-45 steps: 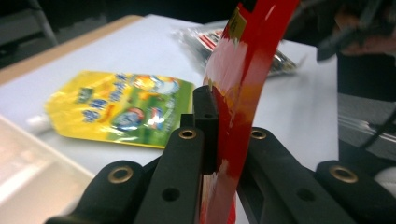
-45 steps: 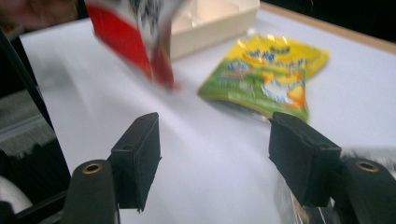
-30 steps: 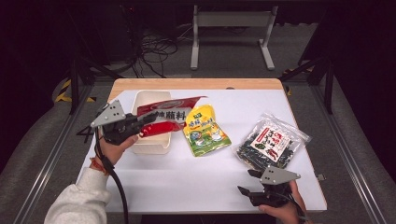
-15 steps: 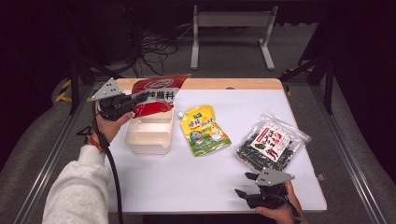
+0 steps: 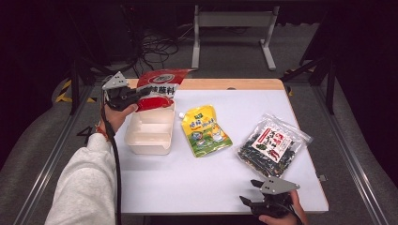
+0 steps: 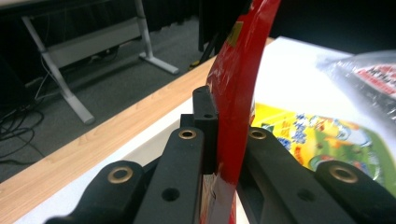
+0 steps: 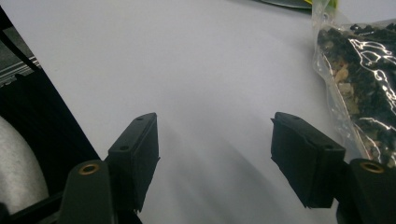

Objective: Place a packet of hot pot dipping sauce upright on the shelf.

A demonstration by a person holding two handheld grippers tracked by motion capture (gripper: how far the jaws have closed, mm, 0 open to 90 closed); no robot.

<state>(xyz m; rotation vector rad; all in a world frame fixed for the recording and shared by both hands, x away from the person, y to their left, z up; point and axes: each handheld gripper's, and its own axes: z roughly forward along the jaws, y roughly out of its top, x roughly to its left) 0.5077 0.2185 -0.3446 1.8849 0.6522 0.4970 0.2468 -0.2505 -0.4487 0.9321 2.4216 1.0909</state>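
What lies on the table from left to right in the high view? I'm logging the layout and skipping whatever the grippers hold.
White tray → yellow pouch → clear bag of dark dried food.

The table has a white top with a wooden strip along its far edge. On it, toward the left, sits a cream tray with two compartments. Just right of the tray lies a yellow pouch, flat. Farther right, near the right edge, lies a clear bag of dark contents with a red label.
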